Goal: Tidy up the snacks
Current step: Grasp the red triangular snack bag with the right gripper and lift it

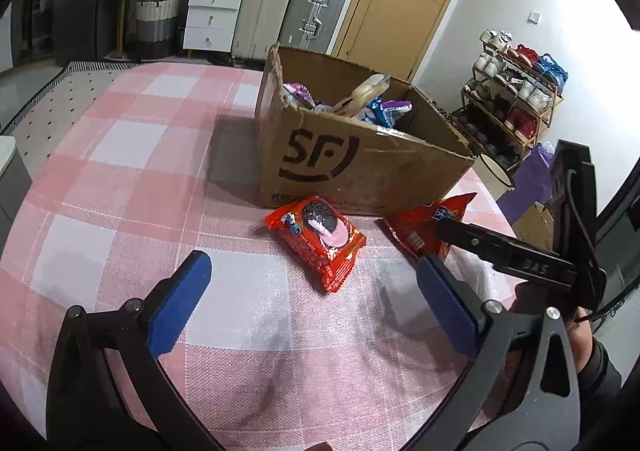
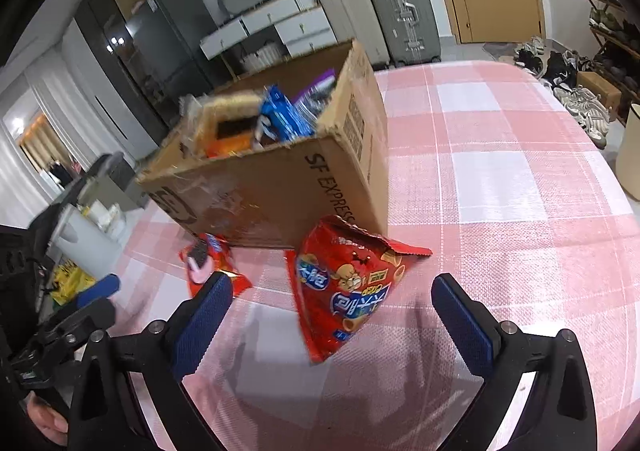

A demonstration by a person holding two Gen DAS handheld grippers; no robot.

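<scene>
Two packets (image 1: 316, 241) (image 1: 424, 225) before box (image 1: 360, 167), apparently touching.

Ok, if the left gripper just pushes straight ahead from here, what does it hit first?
Most likely the red Oreo pack, lying on the tablecloth between the open left gripper's fingers and just ahead. The cardboard box sits behind it. Depth is uncertain.

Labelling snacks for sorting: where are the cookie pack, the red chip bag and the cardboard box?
cookie pack (image 1: 316, 241), left wrist view, on the cookie picture.
red chip bag (image 2: 344, 291), right wrist view, middle of its printed front.
cardboard box (image 1: 352, 171), left wrist view, front wall beside the logo.
</scene>
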